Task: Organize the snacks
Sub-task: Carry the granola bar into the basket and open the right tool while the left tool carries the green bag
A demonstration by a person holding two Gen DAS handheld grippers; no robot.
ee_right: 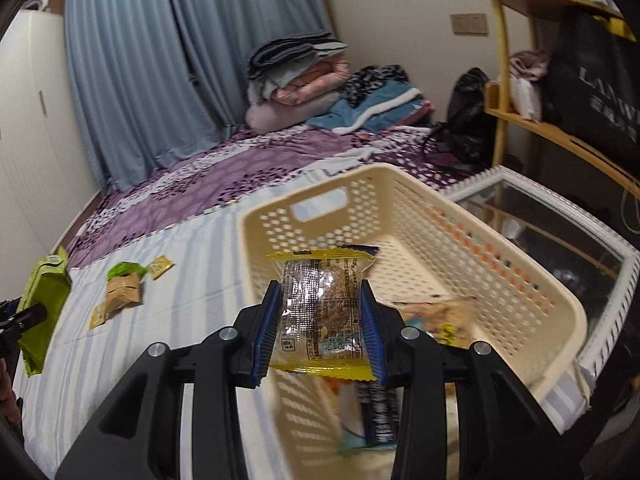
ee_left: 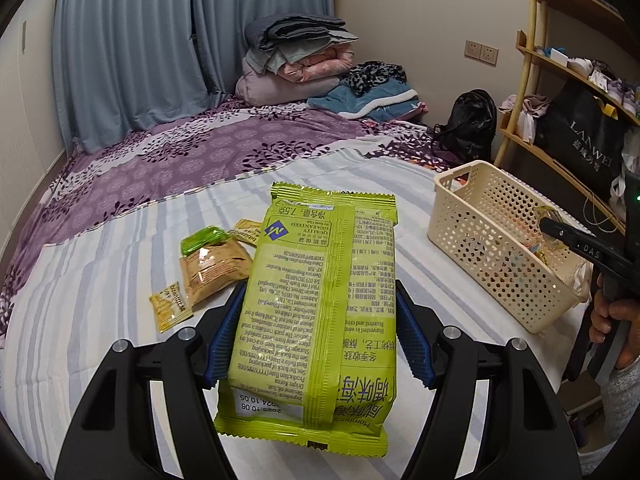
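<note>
Jaws clamp a green packet (ee_left: pixel 316 312) and a clear packet (ee_right: pixel 322 316) above the part-filled basket (ee_right: pixel 520 280).

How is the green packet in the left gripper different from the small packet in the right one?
The green packet is large, opaque and covered in print; the small packet is clear with yellow ends, its contents visible. The green packet hangs over the striped sheet; the small packet hangs over the cream basket. Each is clamped in a hand-held gripper.
</note>
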